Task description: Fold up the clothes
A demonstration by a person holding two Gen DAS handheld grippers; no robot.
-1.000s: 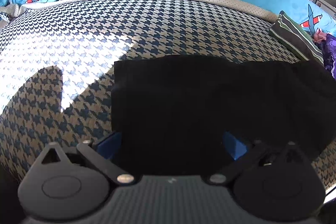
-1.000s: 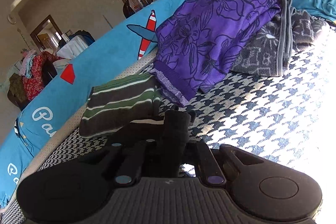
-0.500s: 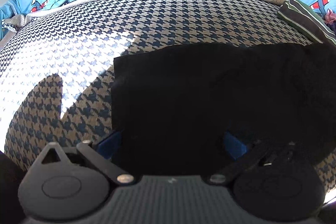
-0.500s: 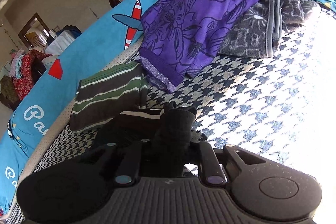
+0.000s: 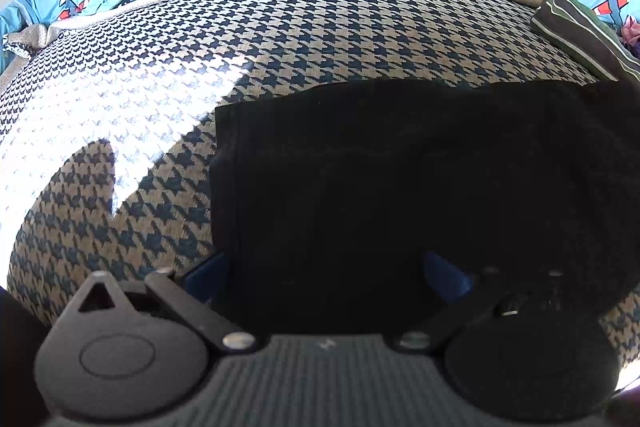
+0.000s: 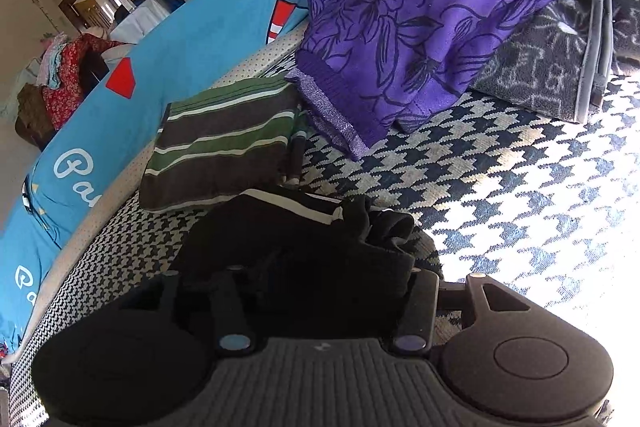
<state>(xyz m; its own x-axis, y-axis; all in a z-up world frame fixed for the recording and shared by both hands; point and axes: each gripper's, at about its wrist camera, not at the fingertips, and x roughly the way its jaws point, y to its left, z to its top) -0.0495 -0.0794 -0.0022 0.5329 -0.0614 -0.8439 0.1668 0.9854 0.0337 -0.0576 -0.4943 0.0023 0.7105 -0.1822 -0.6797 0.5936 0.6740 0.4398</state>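
Your left gripper (image 5: pixel 320 267) sat wide over the black garment (image 5: pixel 400 187), cloth between the blue pads (image 5: pixel 444 277) w/o squeeze; your right gripper (image 6: pixel 296 291) had just been opening, bunched end loose between; garment lay flat on the houndstooth bed (image 5: pixel 200 67), long axis left-to-right, so both claws were at it.

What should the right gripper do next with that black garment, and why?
Probably back the right gripper straight off. Its jaws have just been opening, and the bunched end of the black garment already lies on the houndstooth cover, though cloth is between them.
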